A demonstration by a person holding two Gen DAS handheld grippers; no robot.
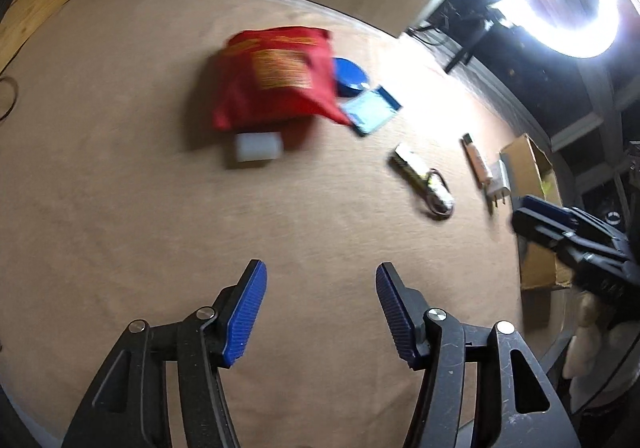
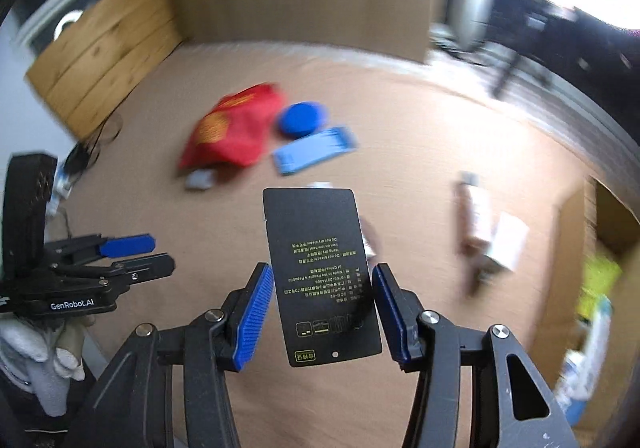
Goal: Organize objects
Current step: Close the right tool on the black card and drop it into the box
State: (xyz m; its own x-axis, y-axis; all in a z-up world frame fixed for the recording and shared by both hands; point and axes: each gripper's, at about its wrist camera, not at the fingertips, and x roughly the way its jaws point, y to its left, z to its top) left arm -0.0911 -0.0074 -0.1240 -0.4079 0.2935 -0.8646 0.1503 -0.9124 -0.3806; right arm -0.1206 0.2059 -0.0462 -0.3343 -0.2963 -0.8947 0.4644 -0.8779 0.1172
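Right wrist view, one black card [image 2: 324, 276], two blue pads [image 2: 256, 312]

The bag [image 1: 276, 77] is bright red with yellow print, next to a solid blue round lid [image 2: 302, 119] and a light-blue packet [image 2: 314, 149]. The black card [image 2: 324, 276] carries yellow-green lettering. Both grippers have ribbed blue pads [image 2: 256, 314] on black frames, all over a plain tan tabletop [image 1: 120, 187].

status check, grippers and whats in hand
Right gripper shut on black card. Left gripper open, empty. Cardboard box at right, nothing blocking.
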